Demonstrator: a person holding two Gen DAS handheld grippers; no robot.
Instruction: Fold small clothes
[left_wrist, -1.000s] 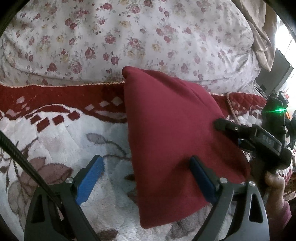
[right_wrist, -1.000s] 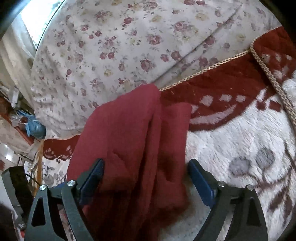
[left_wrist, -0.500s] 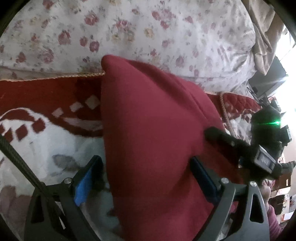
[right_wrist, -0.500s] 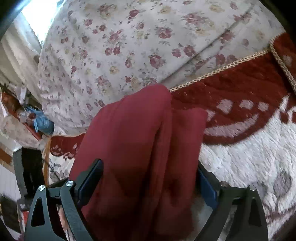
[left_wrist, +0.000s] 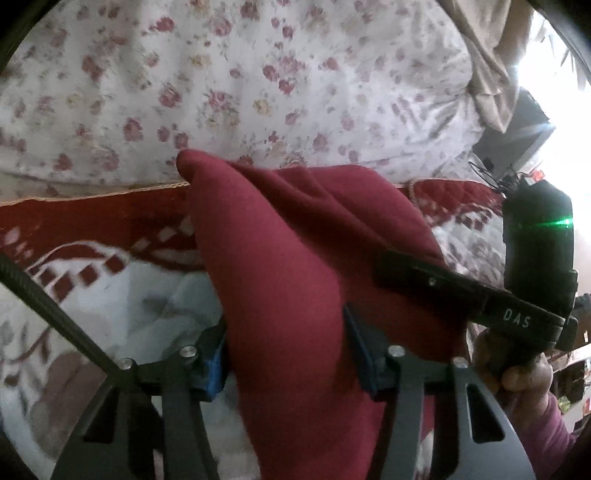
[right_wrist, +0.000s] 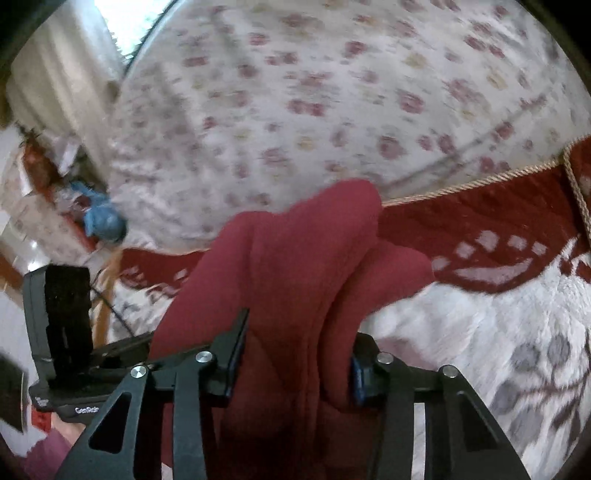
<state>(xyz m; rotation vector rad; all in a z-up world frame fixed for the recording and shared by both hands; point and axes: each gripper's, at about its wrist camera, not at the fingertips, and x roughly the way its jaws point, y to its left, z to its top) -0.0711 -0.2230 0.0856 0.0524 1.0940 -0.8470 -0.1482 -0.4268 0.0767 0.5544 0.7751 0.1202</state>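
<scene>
A dark red knit garment lies bunched on a red-and-white plush blanket. In the left wrist view my left gripper has its jaws closing, and the cloth fills the gap and presses against both blue pads. In the right wrist view the same garment rises in thick folds between the closing jaws of my right gripper, squeezed by its pads. One black finger of the right gripper lies across the garment's right side.
A floral quilt humps up behind the blanket's corded edge. A person's hand in a purple sleeve holds the right gripper's handle. Clutter with a blue bundle sits far left beyond the bed.
Both grippers' jaws went from wide apart to closed in on the red garment. The cloth has bunched up and lifted, and both views have risen slightly.
</scene>
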